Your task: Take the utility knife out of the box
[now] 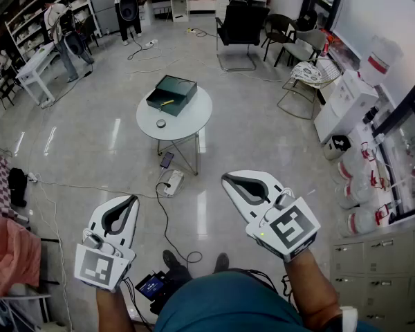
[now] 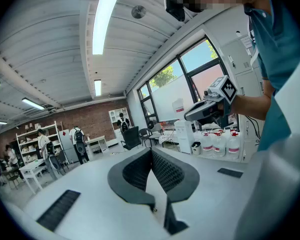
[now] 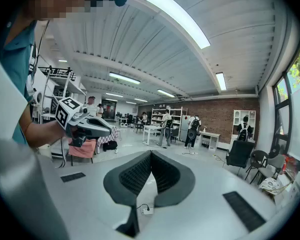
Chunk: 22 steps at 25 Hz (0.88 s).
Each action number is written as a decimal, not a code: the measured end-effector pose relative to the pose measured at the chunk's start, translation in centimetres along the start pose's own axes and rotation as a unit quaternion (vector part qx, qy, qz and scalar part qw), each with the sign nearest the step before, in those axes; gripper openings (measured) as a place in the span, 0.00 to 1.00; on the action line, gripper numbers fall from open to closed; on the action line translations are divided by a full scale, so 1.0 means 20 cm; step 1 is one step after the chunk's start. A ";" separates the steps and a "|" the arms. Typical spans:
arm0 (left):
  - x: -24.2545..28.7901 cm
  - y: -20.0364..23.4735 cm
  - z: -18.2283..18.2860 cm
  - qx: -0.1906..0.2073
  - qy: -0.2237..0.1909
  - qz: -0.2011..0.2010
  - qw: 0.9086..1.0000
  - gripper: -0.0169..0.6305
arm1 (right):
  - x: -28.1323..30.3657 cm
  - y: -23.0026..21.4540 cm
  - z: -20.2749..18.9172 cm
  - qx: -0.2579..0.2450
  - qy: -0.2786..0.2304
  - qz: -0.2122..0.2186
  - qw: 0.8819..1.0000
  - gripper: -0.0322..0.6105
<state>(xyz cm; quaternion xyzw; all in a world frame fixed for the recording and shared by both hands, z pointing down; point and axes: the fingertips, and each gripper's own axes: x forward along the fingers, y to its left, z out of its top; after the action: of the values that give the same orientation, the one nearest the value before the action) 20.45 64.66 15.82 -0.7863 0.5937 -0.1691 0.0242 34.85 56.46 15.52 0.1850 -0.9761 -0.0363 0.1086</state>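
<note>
Glossy floor [image 1: 111,137] spreads around a round white worktop [image 1: 194,120] in the middle of the room, well apart from both grippers. On it sits an open dark green box [image 1: 171,93], and the utility knife [image 1: 167,102] shows only as a slim yellow sliver inside. A small round object [image 1: 161,123] lies just beside the box. The left gripper [image 1: 133,199] and right gripper [image 1: 226,178] hover close to the person, each with its fingers clenched together on nothing.

Two in all: the left hand-held gripper [image 1: 132,200] and the right hand-held gripper [image 1: 225,178]. One round tabletop [image 1: 194,120] bears one box [image 1: 171,93], one yellow knife [image 1: 167,102] and one small round object [image 1: 161,123]. One power strip [image 1: 171,182] lies below.
</note>
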 end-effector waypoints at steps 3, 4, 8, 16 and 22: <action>-0.01 0.02 -0.01 0.001 -0.002 -0.002 1.000 0.05 | 0.02 0.01 0.00 0.000 0.002 -0.001 1.000 0.11; -0.01 0.03 -0.01 0.001 -0.003 -0.002 1.000 0.05 | 0.03 0.01 0.00 0.000 0.002 -0.002 1.000 0.11; 0.00 0.09 -0.06 -0.003 0.000 -0.004 1.000 0.05 | 0.09 0.02 -0.01 0.003 0.005 -0.006 1.000 0.11; 0.00 0.30 -0.12 -0.008 0.000 -0.015 1.000 0.05 | 0.28 0.06 0.01 0.020 0.013 -0.014 1.000 0.11; -0.04 0.53 -0.18 -0.006 0.000 -0.027 1.000 0.05 | 0.48 0.10 0.09 0.036 0.001 -0.036 0.999 0.11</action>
<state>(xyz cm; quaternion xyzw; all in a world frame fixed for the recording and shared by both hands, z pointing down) 9.42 62.97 16.52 -0.8025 0.5730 -0.1656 0.0149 24.96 54.87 15.82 0.2237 -0.9694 -0.0046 0.1013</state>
